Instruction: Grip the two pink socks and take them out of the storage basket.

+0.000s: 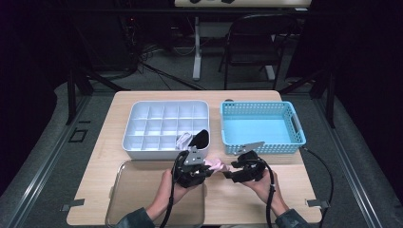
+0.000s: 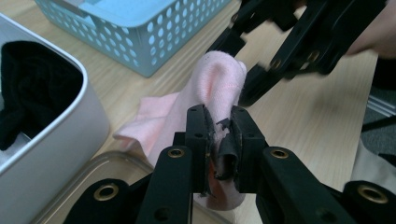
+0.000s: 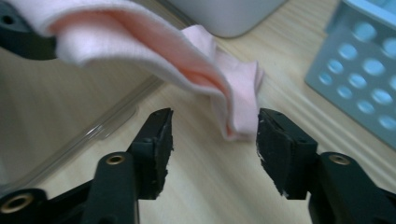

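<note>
Pale pink knitted sock [image 2: 219, 88] pinched in the closed jaws of the left gripper [image 2: 219, 140], lifted just above the light wooden table [image 1: 237, 190] between the clear plastic tray [image 1: 142, 190] and the pale blue perforated basket [image 1: 262, 142]. Long axis running out from the left gripper toward the right gripper [image 3: 212, 140], free end drooping right before it. Right gripper half open, holding nothing, sock's folded tip [image 3: 238, 107] just ahead of the gap. Probably a short advance, then a pinch on that loose end.

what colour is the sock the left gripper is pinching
Pale pink. The sock shows best in the left gripper view, clamped in the left gripper.
</note>
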A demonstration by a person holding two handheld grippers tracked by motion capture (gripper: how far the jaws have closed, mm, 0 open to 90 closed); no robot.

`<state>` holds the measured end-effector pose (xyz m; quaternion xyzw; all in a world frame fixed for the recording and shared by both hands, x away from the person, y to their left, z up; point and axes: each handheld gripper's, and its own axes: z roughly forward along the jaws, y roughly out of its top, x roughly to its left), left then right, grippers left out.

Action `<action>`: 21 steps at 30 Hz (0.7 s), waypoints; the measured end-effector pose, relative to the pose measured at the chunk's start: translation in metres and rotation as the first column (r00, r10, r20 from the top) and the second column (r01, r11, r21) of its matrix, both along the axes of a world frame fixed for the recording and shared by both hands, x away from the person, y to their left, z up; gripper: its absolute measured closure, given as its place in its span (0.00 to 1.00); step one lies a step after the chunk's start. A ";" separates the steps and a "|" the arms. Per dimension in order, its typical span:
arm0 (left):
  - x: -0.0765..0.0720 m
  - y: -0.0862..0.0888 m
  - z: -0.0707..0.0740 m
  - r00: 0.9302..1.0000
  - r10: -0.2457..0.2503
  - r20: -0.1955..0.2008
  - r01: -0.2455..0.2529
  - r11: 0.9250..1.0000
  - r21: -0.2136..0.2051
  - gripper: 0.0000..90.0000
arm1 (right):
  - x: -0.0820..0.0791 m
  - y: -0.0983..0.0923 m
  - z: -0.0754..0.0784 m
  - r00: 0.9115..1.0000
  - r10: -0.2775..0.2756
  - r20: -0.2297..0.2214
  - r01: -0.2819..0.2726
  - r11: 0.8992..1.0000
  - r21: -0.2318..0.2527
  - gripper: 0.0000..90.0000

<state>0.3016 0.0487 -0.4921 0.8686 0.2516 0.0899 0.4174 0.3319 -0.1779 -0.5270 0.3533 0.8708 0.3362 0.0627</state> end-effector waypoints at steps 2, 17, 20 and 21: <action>0.000 0.000 0.000 1.000 0.002 0.002 -0.002 1.000 -0.007 0.89 | 0.006 0.005 -0.007 1.000 -0.003 -0.007 0.003 1.000 -0.014 0.55; 0.005 0.017 0.001 0.997 0.068 -0.022 -0.069 0.995 -0.069 0.89 | -0.004 -0.005 0.008 0.996 -0.045 -0.079 0.039 0.996 -0.074 0.93; 0.003 0.020 0.001 0.997 0.068 -0.041 -0.072 0.993 -0.091 0.89 | -0.014 -0.009 0.026 0.990 -0.069 -0.126 0.055 0.993 -0.107 0.92; 0.003 0.020 0.001 0.997 0.067 -0.044 -0.070 0.994 -0.082 0.89 | -0.018 -0.010 0.032 0.990 -0.078 -0.120 0.065 0.992 -0.109 0.92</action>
